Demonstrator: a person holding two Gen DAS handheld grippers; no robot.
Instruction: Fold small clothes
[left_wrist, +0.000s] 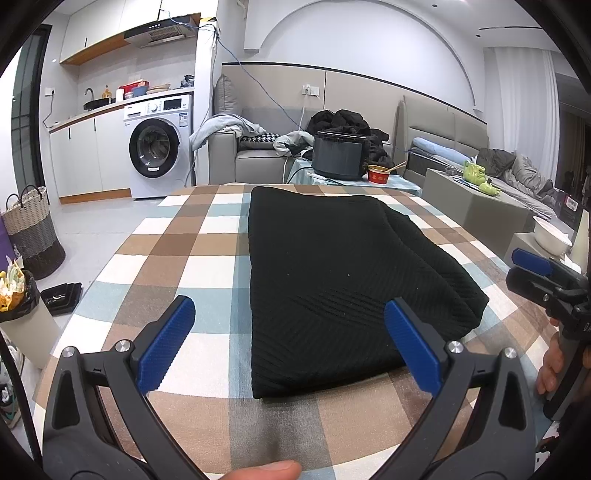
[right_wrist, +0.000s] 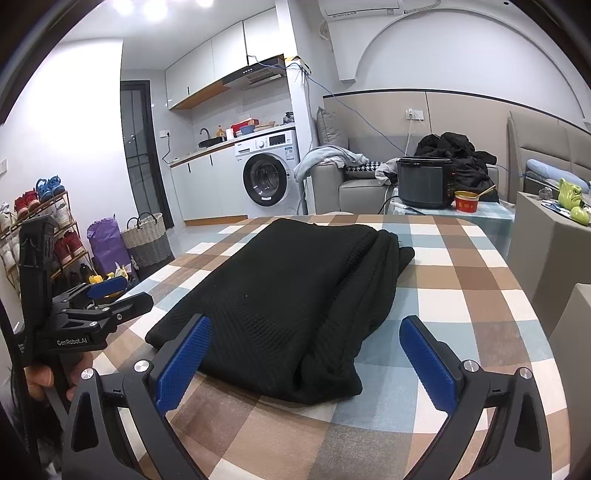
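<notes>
A folded black knit garment (left_wrist: 332, 280) lies on the checked tablecloth (left_wrist: 192, 266). The left gripper (left_wrist: 291, 345), released, hovers at its near edge; the garment extends toward twelve o'clock. The right gripper (right_wrist: 304, 356), spread too, possibly touches its near corner.

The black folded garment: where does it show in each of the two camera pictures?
Left wrist view: the black folded garment fills the centre, lying on the checked tablecloth.
Right wrist view: the garment lies centre-left, running diagonally.
Shared landmark: the washing machine, behind the table on the left.
</notes>
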